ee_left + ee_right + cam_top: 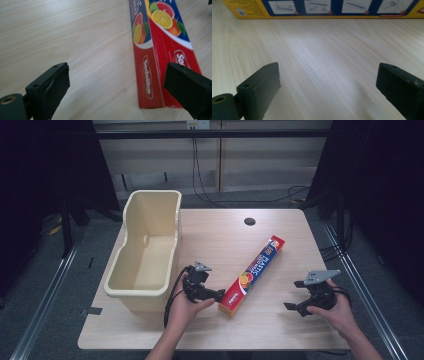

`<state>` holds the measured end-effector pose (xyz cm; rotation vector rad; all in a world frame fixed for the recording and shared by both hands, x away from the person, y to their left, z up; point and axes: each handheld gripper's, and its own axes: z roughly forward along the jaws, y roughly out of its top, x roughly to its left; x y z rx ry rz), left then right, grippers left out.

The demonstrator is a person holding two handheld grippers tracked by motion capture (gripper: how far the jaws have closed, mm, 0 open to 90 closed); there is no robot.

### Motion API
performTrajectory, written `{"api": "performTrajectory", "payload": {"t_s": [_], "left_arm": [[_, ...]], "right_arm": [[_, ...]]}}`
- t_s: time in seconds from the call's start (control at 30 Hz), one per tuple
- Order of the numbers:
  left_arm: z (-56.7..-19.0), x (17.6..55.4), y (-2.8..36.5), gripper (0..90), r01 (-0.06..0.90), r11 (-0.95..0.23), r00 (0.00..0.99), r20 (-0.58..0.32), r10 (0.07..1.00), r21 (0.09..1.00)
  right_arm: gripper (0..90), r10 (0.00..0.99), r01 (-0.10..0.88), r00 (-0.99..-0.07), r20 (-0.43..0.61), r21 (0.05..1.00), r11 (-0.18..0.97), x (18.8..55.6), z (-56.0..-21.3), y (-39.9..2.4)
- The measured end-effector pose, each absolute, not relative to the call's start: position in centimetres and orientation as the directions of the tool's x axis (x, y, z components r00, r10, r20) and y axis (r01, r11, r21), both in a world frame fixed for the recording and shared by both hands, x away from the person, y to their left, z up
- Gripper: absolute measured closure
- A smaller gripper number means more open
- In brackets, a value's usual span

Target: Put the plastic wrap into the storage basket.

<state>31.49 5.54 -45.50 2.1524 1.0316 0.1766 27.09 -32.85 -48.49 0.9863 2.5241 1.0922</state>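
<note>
Starting at the left: a cream plastic bin (145, 255) is sitting along the left side of the wooden table (280, 320), open side up, with nothing in it as far as I can see.

Just right of the bin, the left gripper (216, 295) is hovering low over the table and pointing at the near end of the wrap box (252, 275), the long red and blue carton with citrus fruit printed on it. In the left gripper view the jaws are standing wide apart and gripping nothing, and the box (160, 57) is lying flat between them but off to the right-hand jaw, its near end just ahead of the pads. So it's lining up, not grabbing yet.

The box is lying diagonally across the middle of the table, near end toward the person, far end pointing toward the round cable hole (249, 221).

Further right, the right gripper (295, 308) is sitting well apart from the box, jaws also spread wide and holding nothing. Its own view is looking across bare wood at the box's yellow and blue side panel (324, 8).

My guess is this is the approach step. Next the left gripper probably needs to shift sideways so the carton sits centred between the jaws, then close across its narrow width. The bin looks like the likely destination.
</note>
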Motion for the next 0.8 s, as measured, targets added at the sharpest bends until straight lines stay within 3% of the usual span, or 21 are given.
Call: {"api": "performTrajectory", "payload": {"t_s": [0.4,0.8], "left_arm": [[-44.3,32.5,2.8,5.7,0.634,-0.423,0.687,-0.218,0.694,0.647],[-43.2,34.1,-0.8,5.7,0.611,-0.470,0.721,-0.203,0.662,0.637]], "right_arm": [[5.5,0.691,0.512,-0.720,0.056,0.716,0.475,27.2,-48.4,-33.2],[5.1,0.708,0.522,-0.703,0.065,0.724,0.451,27.3,-48.4,-33.6]]}}
